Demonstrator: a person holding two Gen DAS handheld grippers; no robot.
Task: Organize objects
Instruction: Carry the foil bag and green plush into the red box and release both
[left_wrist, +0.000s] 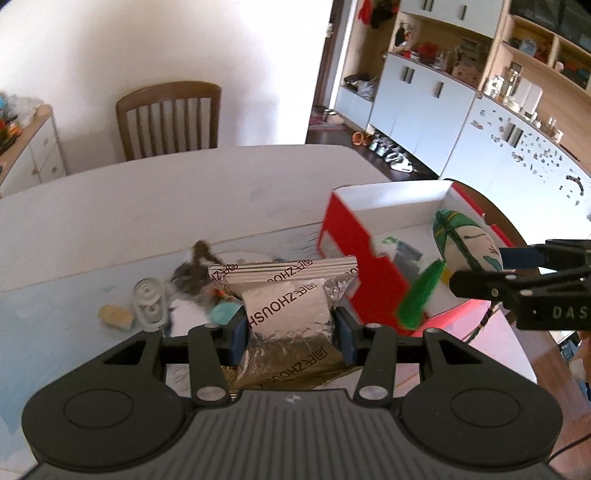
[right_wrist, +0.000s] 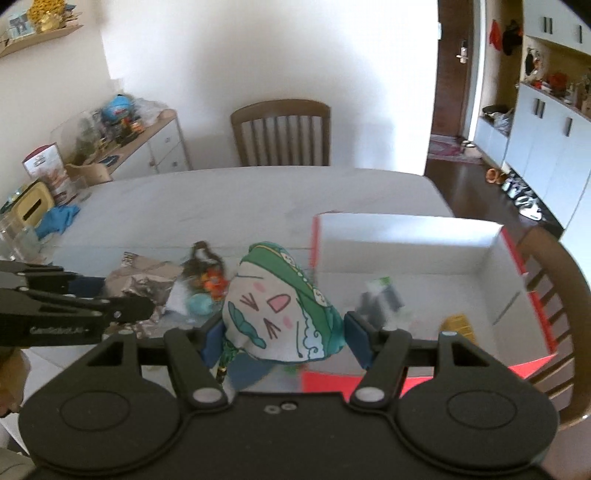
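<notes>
Left hand-held gripper (left_wrist: 291, 330): we see its blue pads clamped on a crinkled silver foil pouch (left_wrist: 288, 314), held clear of the desk (left_wrist: 110, 206).
Right hand-held gripper (right_wrist: 283, 341): we see it clamped on a soft toy (right_wrist: 280, 306) with a cat face and green hood.
Box (right_wrist: 406, 240): red and white, open, just ahead and right of the right hand-held gripper.
Loose clutter (left_wrist: 147, 304): we see it on the desk ahead-left of the left hand-held gripper.

Your table (right_wrist: 229, 199) carries, beyond the left tongs (left_wrist: 291, 326), a sponge (left_wrist: 115, 316), clutter, and right of them the red-and-white box (left_wrist: 354, 243).
</notes>
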